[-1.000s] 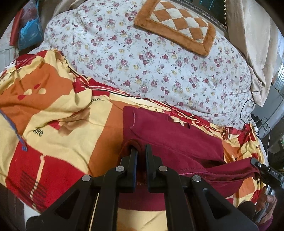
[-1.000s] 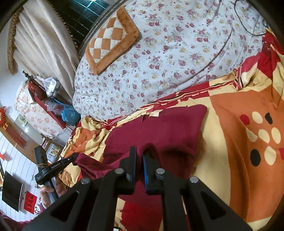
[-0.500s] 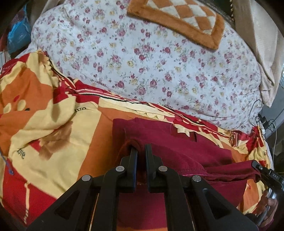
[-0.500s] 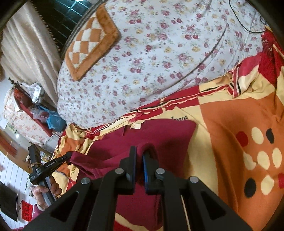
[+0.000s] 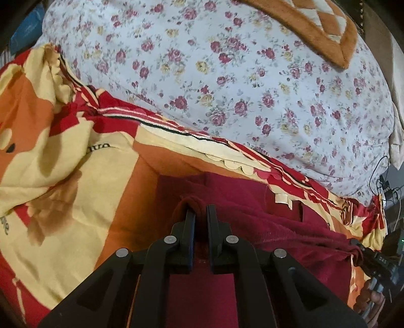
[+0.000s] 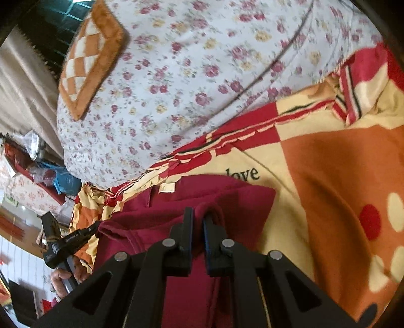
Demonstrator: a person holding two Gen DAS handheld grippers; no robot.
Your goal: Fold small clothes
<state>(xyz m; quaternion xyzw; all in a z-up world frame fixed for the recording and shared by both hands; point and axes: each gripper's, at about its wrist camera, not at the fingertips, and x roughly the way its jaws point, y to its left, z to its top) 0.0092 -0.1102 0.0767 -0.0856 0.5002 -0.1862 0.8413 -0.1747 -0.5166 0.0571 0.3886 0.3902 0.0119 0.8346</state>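
Note:
A dark red garment (image 5: 252, 201) lies on the orange, yellow and red bedsheet (image 5: 75, 156). My left gripper (image 5: 200, 209) is shut on a pinched fold at the garment's left edge. My right gripper (image 6: 198, 213) is shut on a fold at the garment (image 6: 227, 194) near its right edge. Between the two the lifted edge hangs as a fold over the flat layer. A small cream label (image 6: 166, 188) shows near the garment's far edge. Each gripper shows in the other's view: the right one (image 5: 353, 246) and the left one (image 6: 94, 228).
A large floral quilt bundle (image 5: 240, 88) lies just beyond the garment, with an orange checked cushion (image 5: 315, 22) on top. Cables (image 5: 386, 181) hang at the far right. Beige curtains (image 6: 22, 83) and cluttered furniture (image 6: 38, 171) stand beyond the bed.
Both grippers have carried the garment's near edge away from me, toward the floral quilt, so the fold now lies further over the flat layer. Both stayed shut on the cloth.

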